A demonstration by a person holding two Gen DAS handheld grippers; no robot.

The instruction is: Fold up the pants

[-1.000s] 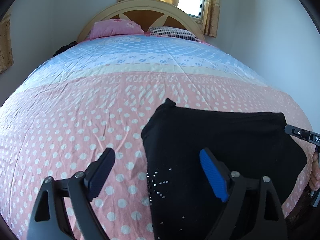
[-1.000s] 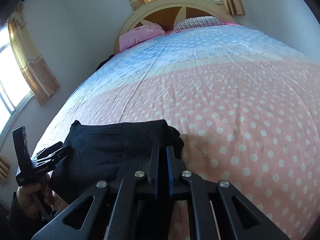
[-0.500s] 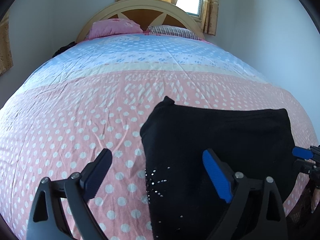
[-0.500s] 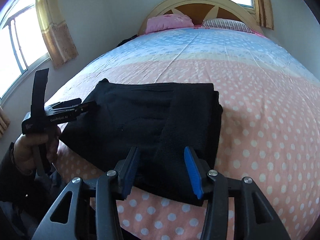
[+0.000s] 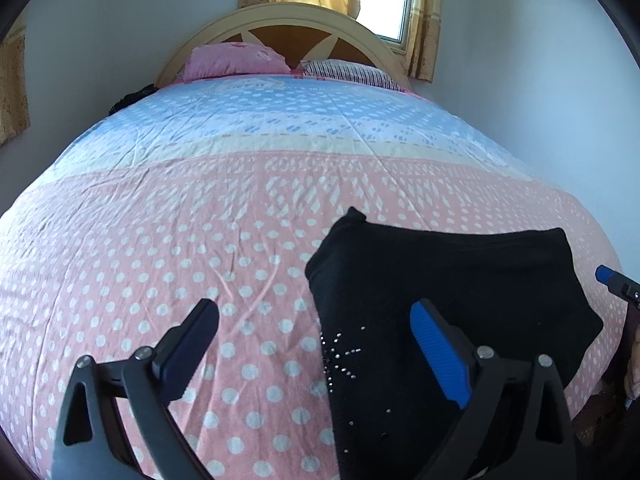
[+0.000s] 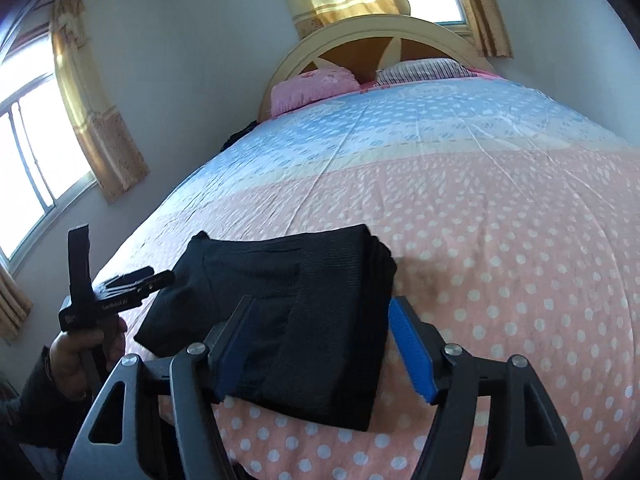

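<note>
The black pants (image 5: 460, 280) lie folded into a flat packet near the bed's front edge, with small studs showing on the near part. My left gripper (image 5: 313, 307) hovers over their left edge. Its jaws are opening wide, and the pads touch no cloth. In the right wrist view the pants (image 6: 288, 280) lie just ahead of my right gripper (image 6: 320, 304). Its jaws are opening too, with the fold's near edge between the blue pads but not pinched. The left gripper (image 6: 132, 284) shows there in a hand at the left. The right gripper's tip (image 5: 616, 282) shows at the left wrist view's right edge.
The bed cover (image 5: 180, 240) is pink with white dots near me and blue farther back. A pink pillow (image 5: 236, 60) and a striped pillow (image 5: 348, 72) rest against the curved headboard (image 5: 288, 20). Curtained windows (image 6: 36, 152) stand to the left and behind. A dark item (image 6: 236, 140) lies at the bed's left side.
My right gripper went from shut on the pants' folded edge to open and has let the cloth go; it has also drawn back. The left jaws widened slightly. The pants lie flat.
</note>
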